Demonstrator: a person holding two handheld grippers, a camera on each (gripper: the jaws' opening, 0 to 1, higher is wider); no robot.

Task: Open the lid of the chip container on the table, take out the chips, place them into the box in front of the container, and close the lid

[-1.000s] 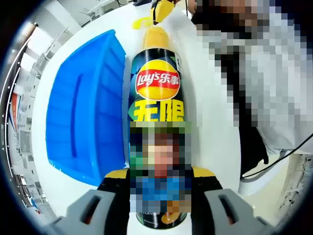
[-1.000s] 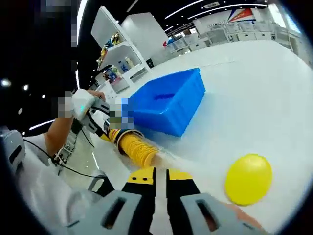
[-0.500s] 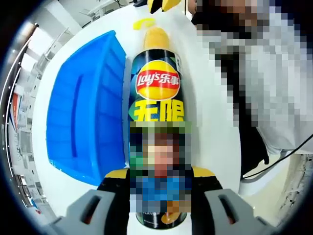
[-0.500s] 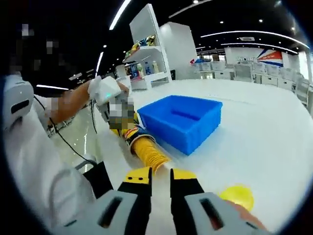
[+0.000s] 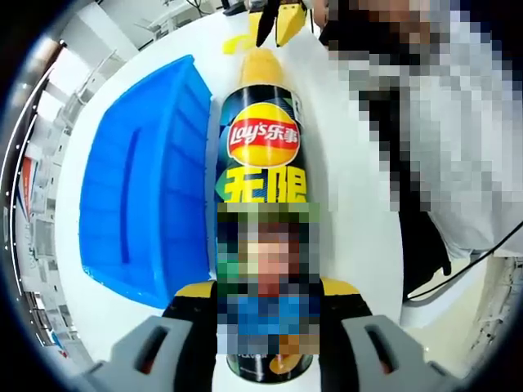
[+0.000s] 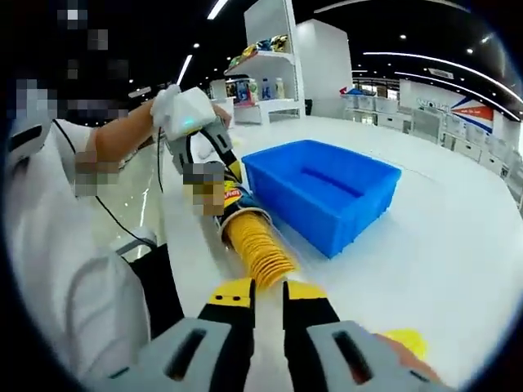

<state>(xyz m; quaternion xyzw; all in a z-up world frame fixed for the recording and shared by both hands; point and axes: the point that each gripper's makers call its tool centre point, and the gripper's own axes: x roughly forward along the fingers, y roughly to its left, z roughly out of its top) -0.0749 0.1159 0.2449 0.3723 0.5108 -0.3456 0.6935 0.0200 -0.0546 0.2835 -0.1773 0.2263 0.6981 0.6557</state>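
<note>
The left gripper [image 5: 265,347] gripped the base of the can [image 5: 261,204], which lay on its side on the white table [image 5: 351,204] and ran up the centre of the left gripper view. A stack of chips [image 5: 260,65] stuck out of its open mouth near the top of the frame, where the right gripper [image 5: 275,24] met it with its jaws a narrow gap apart. The blue box [image 5: 147,204] sat just left of the can. In the right gripper view, the right gripper [image 6: 268,292] rose from the bottom centre with the chips [image 6: 257,249] at its tips, the box [image 6: 323,188] at centre right and the yellow lid [image 6: 404,341] at lower right.
</note>
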